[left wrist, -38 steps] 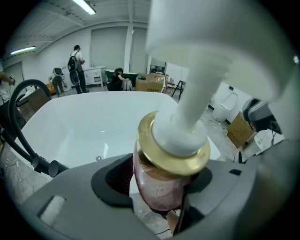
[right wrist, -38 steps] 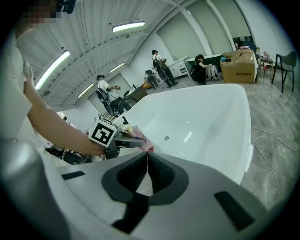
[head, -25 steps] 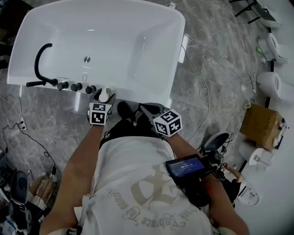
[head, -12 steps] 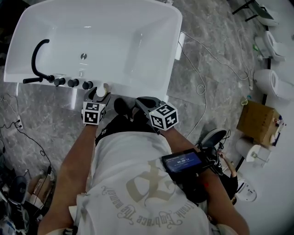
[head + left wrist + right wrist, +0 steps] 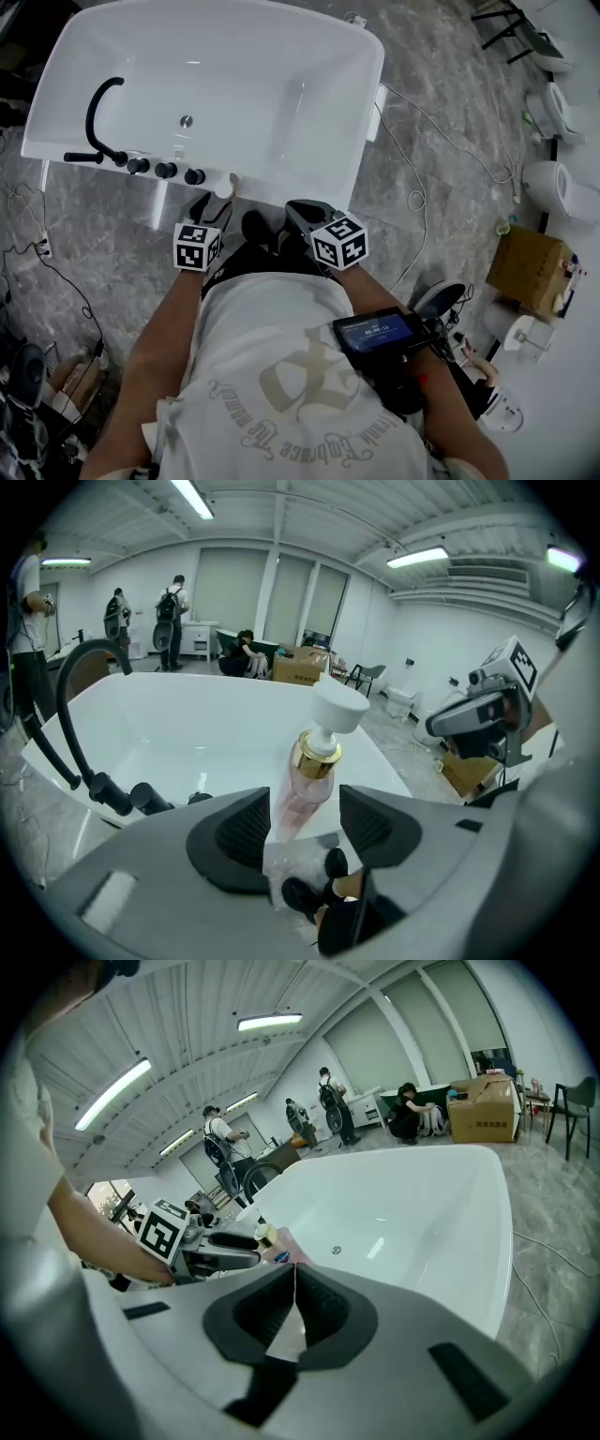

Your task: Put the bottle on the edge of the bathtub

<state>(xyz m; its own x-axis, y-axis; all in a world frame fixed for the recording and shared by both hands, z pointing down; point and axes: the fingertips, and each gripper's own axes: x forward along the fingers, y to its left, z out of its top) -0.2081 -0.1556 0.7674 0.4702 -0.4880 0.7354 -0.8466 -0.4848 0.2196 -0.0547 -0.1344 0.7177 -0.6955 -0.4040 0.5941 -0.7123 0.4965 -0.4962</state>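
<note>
Bottle (image 5: 228,184): upright on the near rim of the bathtub (image 5: 291,199).
My left tongs (image 5: 305,806): apart, just been closing; bottle ahead, untouched.
My right tongs (image 5: 294,1290): together, empty.

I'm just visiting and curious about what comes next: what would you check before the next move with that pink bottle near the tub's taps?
1. Bottle upright on the bathtub rim: ok.
2. Left gripper free of the bottle: ok. Its jaws are apart and have just been closing a little. The pads don't touch the bottle, which shows through the gap.
3. Right gripper empty: ok, jaws together with nothing between them.
4. Bottle apart from the black taps: ok.
5. Bottle's base far enough from the rim's outer edge: cannot tell.
</note>
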